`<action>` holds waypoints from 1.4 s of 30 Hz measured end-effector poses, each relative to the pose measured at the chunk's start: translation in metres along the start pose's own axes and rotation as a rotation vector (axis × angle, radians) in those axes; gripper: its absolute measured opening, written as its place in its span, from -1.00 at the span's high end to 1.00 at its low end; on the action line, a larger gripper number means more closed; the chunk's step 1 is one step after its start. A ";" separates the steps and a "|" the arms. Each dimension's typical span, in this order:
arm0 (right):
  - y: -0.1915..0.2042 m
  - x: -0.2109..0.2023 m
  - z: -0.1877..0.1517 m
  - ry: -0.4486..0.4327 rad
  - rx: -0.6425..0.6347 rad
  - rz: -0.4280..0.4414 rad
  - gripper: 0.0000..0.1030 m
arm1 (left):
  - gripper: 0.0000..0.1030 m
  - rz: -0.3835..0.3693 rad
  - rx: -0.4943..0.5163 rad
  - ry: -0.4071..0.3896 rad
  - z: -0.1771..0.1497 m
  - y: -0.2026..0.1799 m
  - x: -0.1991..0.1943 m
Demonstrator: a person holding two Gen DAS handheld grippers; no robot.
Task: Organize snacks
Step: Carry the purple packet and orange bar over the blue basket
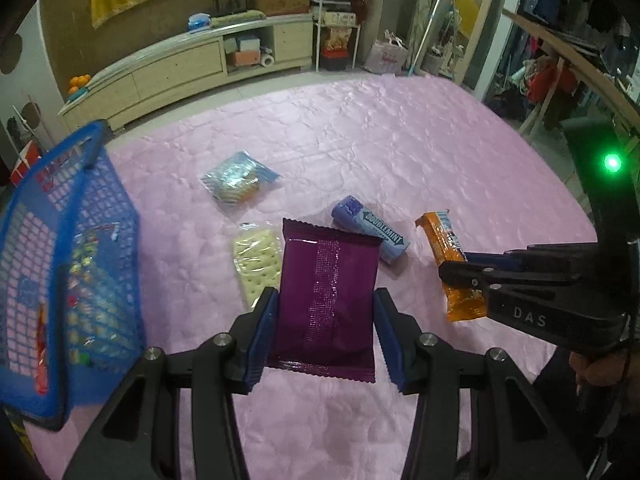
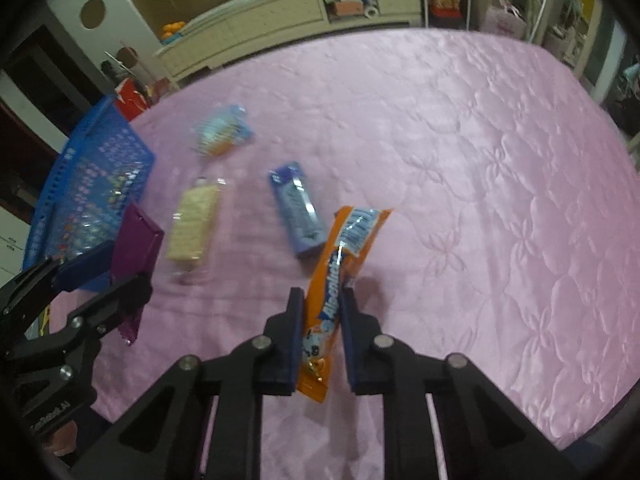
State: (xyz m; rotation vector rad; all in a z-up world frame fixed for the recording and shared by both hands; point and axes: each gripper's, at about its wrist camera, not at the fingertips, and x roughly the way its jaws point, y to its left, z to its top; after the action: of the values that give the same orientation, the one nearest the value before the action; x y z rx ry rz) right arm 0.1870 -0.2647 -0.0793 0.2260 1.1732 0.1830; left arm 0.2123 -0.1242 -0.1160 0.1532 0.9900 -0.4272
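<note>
Left tool (image 1: 325, 322): pinching flat purple foil packet (image 1: 328, 300).
Right tool (image 2: 321, 334): pinching orange snack wrapper (image 2: 340, 280).
Advice: carry level to blue plastic basket (image 1: 52, 280), far left.

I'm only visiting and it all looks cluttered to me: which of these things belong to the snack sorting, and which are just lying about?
Part of the job:
purple packet in the left tongs
orange packet in the right tongs
Doublemint pack
cracker pack
blue biscuit bag
blue basket

Just lying about:
TV cabinet
oranges
wire shelf
</note>
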 end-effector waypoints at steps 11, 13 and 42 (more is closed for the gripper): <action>0.061 -0.080 -0.017 -0.142 -0.117 0.055 0.60 | 0.12 0.030 -0.036 -0.127 -0.018 0.017 -0.086; 0.074 -0.090 -0.016 -0.162 -0.139 0.067 0.60 | 0.12 0.037 -0.043 -0.151 -0.021 0.021 -0.100; 0.248 -0.073 0.063 -0.174 -0.433 0.231 0.60 | 0.12 0.249 -0.167 -0.211 -0.010 0.181 -0.172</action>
State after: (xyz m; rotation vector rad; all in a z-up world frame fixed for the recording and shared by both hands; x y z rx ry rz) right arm 0.2121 -0.0497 0.0762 -0.0066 0.9076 0.6020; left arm 0.1979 0.0909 0.0104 0.0767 0.7827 -0.1282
